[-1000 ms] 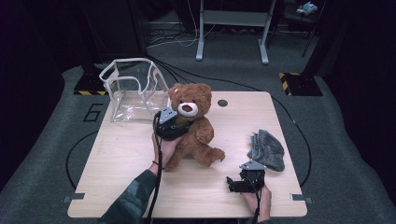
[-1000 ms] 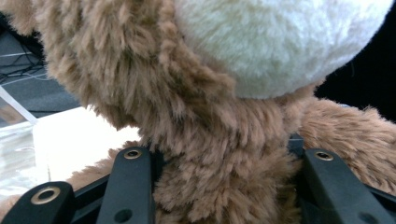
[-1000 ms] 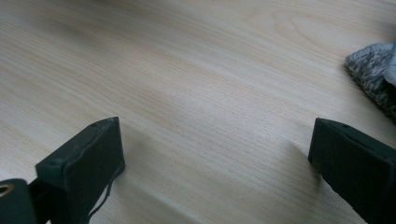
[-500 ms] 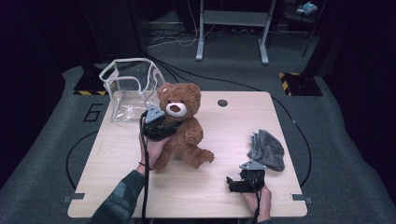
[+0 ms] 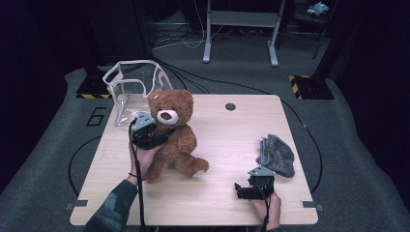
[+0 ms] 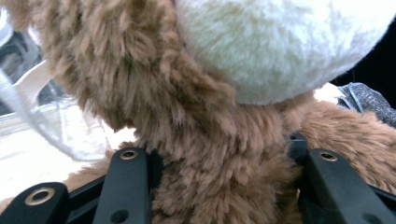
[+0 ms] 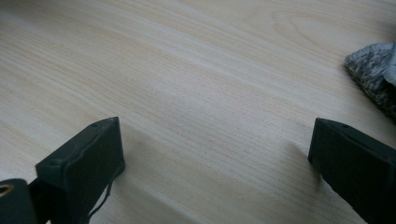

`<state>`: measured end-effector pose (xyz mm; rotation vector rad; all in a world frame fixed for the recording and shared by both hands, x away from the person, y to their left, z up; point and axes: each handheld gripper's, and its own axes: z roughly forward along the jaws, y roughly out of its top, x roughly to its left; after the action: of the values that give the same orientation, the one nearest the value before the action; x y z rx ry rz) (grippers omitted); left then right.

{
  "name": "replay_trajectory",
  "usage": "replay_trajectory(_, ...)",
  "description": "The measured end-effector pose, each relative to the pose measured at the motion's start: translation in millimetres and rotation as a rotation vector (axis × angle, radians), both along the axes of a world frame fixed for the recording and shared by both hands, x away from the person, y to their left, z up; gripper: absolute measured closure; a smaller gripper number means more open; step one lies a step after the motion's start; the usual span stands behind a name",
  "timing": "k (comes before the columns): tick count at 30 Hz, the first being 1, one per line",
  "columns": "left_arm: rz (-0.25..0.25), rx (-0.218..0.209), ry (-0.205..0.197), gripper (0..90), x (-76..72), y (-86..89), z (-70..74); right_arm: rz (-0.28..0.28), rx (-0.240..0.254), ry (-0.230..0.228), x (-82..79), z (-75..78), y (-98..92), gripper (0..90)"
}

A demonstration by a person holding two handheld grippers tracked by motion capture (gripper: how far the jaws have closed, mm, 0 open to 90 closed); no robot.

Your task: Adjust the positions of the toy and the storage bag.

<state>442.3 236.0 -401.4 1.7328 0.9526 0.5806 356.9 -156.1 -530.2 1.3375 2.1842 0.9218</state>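
Note:
A brown teddy bear [image 5: 175, 140] with a cream muzzle sits on the wooden table [image 5: 227, 130], left of centre. My left gripper [image 5: 150, 134] is shut on the teddy bear at its chest, just under the muzzle. In the left gripper view brown fur [image 6: 210, 154] is squeezed between the two black jaws. A clear plastic bag [image 5: 133, 89] stands open at the table's back left, right behind the bear. Near the front edge on the right, my right gripper [image 5: 244, 191] rests low over bare wood, open, with nothing between its fingertips [image 7: 84, 154].
A crumpled grey cloth [image 5: 278, 154] lies at the right side of the table, just beyond the right gripper; its edge [image 7: 373, 70] is in the right gripper view. A dark round hole [image 5: 230, 106] marks the table's back middle. Cables and stand legs cross the floor behind.
My left gripper has carried the teddy bear to the left and back, toward the clear bag. The right gripper has stayed still.

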Motion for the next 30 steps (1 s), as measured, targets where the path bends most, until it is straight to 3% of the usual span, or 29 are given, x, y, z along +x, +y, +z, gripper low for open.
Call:
replay_trajectory(9, 0.030, -0.019, 0.006, 52.7, -8.4, 24.7, 2.4, -0.003, 0.004, 0.000, -0.1, 0.0, 0.4, 2.5)
replay_trajectory(20, 0.032, -0.024, 0.026, 52.3, -16.3, 52.3, 8.9, -0.003, 0.004, 0.001, -0.1, 0.0, 0.5, 2.5)
replay_trajectory(30, 0.005, -0.004, 0.082, 51.9, -21.0, 75.1, 10.5, -0.005, 0.005, 0.001, -0.2, 0.0, 0.6, 2.5)
